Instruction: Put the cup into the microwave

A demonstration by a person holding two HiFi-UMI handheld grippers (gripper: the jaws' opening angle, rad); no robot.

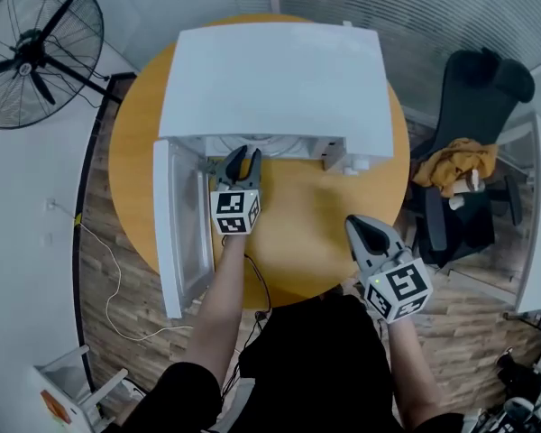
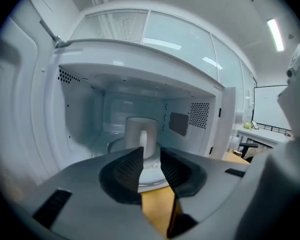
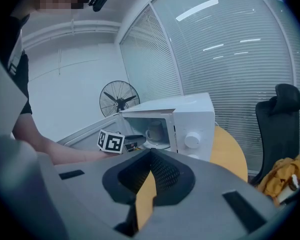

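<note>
A white microwave oven [image 1: 275, 75] stands at the far side of a round yellow wooden counter [image 1: 316, 233]. Its door [image 1: 176, 233] is swung wide open to the left in the head view. The pale ceramic cup [image 2: 140, 131] sits upright inside the cavity, on the glass turntable [image 2: 115, 145], with its handle turned toward the opening.

The left gripper [image 1: 241, 162] is held at the mouth of the cavity and points inward. In its own view the two dark ribbed jaws stand apart with a clear gap between them. The cup sits beyond the tips, in line with that gap and not touched by either jaw, so this gripper has hold of nothing.

The right gripper [image 1: 361, 228] is held back over the near right edge of the counter, well apart from the microwave. In its own view the jaw tips meet with nothing between them, and only the yellow counter shows through the slit lower down. From there the cup can be seen through the open front, past the left gripper's marker cube.

A black floor fan [image 1: 36, 52] stands at the upper left beyond the counter. A dark office chair [image 1: 482, 97] with a yellow cloth [image 1: 455, 161] draped over it stands to the right.
</note>
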